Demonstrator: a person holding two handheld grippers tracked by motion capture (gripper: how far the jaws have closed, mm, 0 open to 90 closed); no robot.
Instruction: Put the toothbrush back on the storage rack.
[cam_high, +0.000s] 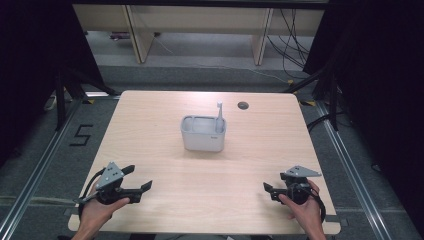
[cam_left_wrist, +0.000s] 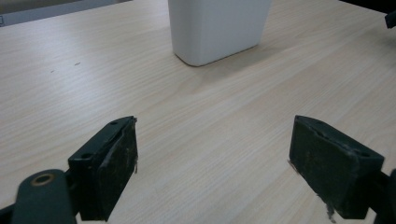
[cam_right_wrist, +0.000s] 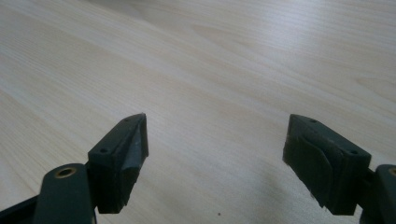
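Two hands at the near edge of a pale wooden desk (cam_high: 150, 135) each hold a claw, both released, jaws spread wide with nothing between them. The left claw (cam_high: 139, 177) sits near the front left corner, the right claw (cam_high: 268, 190) near the front right, well apart. Farther back, at the desk's middle, stands a grey rectangular bin (cam_high: 202, 135), upright; a white toothbrush (cam_high: 219, 117) stands in its right end, head up. Beyond it lies a round cable hole (cam_high: 243, 105).
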